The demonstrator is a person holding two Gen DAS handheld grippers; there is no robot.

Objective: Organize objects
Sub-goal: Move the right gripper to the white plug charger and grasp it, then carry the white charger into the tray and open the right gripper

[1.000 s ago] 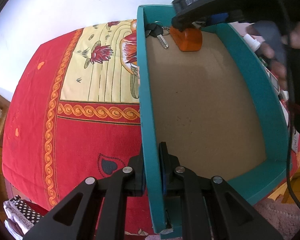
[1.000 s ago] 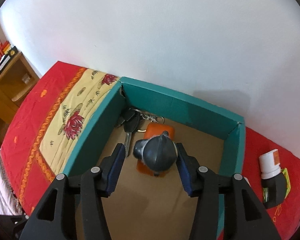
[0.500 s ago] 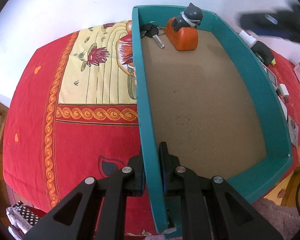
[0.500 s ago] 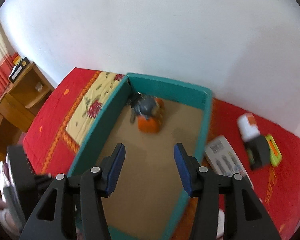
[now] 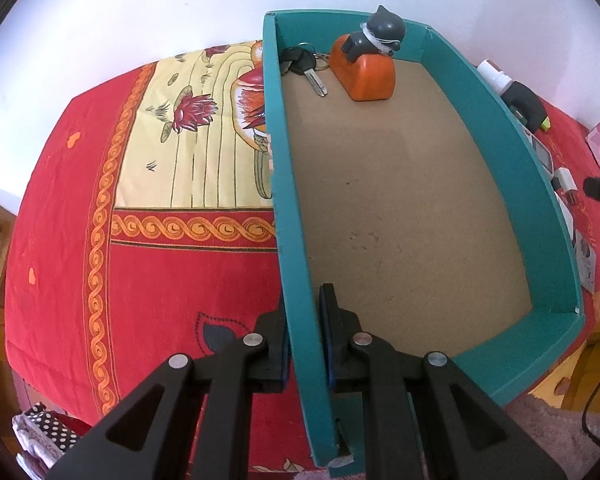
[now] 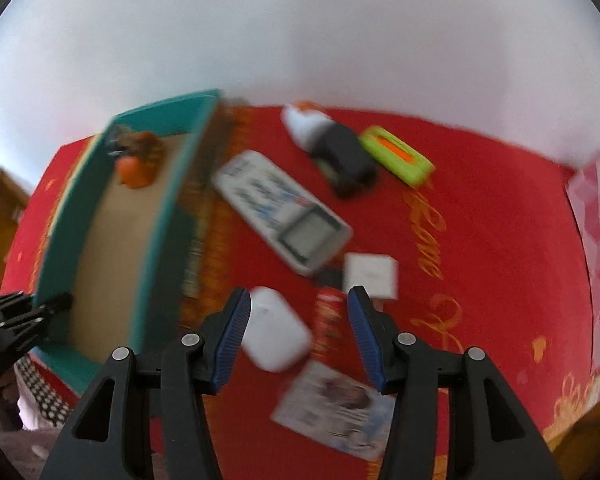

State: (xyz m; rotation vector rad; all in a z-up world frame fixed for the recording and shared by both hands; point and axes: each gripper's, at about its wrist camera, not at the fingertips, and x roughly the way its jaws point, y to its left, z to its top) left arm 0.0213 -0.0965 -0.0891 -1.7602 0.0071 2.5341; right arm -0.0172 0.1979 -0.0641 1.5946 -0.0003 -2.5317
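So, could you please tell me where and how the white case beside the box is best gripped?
Grip the white case across its short width, coming from above. It is a smooth rounded pebble lying flat on the red cloth, long axis slanting away, so the flatter long sides suit the pads best. The open right claw is already above it; it probably needs some rotation to square up.

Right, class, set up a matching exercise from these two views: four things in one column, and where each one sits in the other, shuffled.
Things
1. keys
2. white earbud case
3. left gripper
4. remote control

Places
A. on the red cloth, just outside the teal box
B. clamped on the teal box wall
C. inside the box, far corner
D. between the right gripper's open jaws

Pairs: 1-C, 2-D, 3-B, 4-A
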